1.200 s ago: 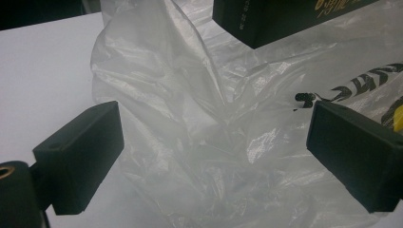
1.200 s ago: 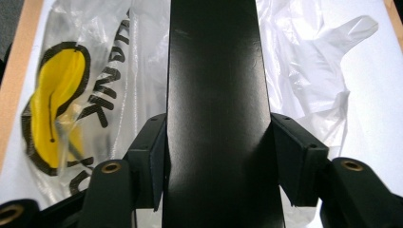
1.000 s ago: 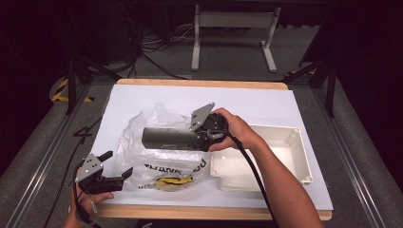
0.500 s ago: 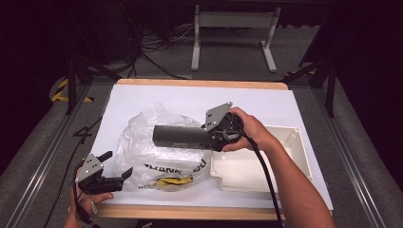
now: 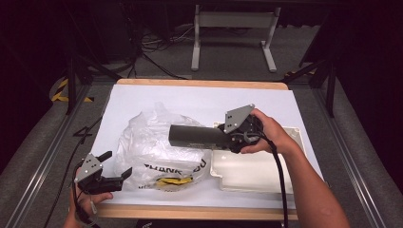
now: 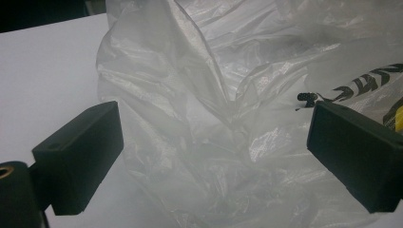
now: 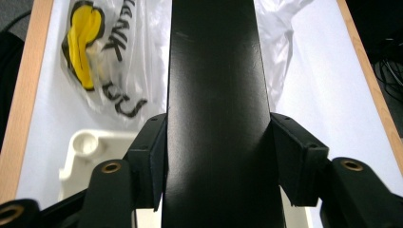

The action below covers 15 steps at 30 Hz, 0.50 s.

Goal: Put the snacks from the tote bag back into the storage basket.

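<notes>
Dark box was clamped in right gripper, held above the table over bag and white tray — left gripper spread wide, empty, at bag's near-left edge.

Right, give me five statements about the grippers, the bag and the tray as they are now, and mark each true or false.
1. The right gripper is shut on a long dark box. True.
2. The left gripper is clamped on the plastic bag. False: its jaws stand open, with the bag lying between and beyond them.
3. The dark box rests inside the white tray. False: it is held in the air, reaching over the bag.
4. The bag carries black lettering and a yellow mark. True.
5. The tray lies left of the bag. False: it lies on the bag's right.
</notes>
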{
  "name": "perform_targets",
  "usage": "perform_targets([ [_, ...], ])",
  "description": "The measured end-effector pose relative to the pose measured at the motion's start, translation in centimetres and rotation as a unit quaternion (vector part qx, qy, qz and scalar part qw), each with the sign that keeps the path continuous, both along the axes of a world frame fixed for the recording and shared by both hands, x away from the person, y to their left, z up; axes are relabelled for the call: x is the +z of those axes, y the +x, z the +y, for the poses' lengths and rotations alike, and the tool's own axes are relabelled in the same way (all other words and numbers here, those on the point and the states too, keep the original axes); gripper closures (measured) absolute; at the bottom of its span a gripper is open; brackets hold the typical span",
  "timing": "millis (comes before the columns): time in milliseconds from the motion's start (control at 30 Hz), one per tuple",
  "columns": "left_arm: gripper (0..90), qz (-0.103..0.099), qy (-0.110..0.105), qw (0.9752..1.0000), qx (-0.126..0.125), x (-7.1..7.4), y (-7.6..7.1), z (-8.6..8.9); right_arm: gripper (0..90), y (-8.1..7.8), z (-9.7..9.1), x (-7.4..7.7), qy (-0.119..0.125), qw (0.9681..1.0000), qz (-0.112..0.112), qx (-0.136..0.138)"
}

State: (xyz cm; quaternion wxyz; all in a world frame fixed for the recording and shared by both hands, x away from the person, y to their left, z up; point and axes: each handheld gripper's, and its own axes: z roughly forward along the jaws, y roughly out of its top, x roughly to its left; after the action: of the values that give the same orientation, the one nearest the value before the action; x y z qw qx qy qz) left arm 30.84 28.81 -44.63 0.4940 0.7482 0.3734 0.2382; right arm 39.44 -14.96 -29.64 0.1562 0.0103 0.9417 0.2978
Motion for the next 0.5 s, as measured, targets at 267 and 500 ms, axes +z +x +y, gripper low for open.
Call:
perform_targets([
  [267, 5.6, 0.001, 0.004, 1.0, 0.003, 0.0, 0.0, -0.1, 43.4, -0.2, -2.7, 0.0, 0.004, 0.9999, 0.0, -0.012],
  [500, 5.6, 0.002, 0.006, 1.0, 0.004, 0.0, 0.1, 0.0, 43.4, -0.7, -4.7, 0.3, 0.009, 0.9998, 0.0, -0.02],
])
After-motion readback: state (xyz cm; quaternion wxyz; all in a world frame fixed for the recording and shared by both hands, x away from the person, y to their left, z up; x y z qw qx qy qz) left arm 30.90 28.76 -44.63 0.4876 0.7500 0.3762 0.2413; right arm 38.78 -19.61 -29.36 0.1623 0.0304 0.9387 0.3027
